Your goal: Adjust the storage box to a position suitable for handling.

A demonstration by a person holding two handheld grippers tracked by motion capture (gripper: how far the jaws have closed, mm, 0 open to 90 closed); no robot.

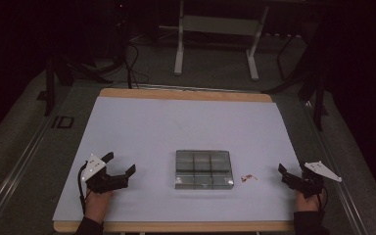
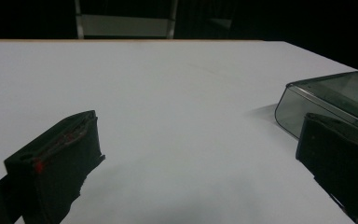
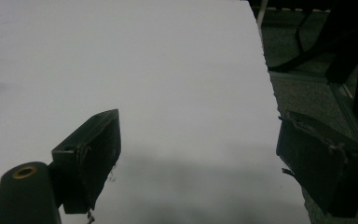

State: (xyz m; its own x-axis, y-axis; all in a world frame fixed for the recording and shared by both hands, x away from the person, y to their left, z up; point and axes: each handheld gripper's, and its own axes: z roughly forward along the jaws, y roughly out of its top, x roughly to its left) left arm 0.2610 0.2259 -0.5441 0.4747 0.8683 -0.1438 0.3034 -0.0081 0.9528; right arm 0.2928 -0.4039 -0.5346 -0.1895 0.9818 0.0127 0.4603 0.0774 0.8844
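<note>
high view: small reddish chain (image 1: pixel 248 177) lies between clear box (image 1: pixel 204 169) and right gripper (image 1: pixel 293 172), nearer the right gripper; both grippers open, empty.

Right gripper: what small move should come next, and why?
Probably bring the right gripper left toward the small reddish chain. Its jaws stand open and empty, and the chain lies loose on the table between it and the clear divided box.

- The box (image 2: pixel 335 100) is cut off by the left gripper view's right edge.
- The chain (image 1: pixel 248 177) is too small to make out.
</note>
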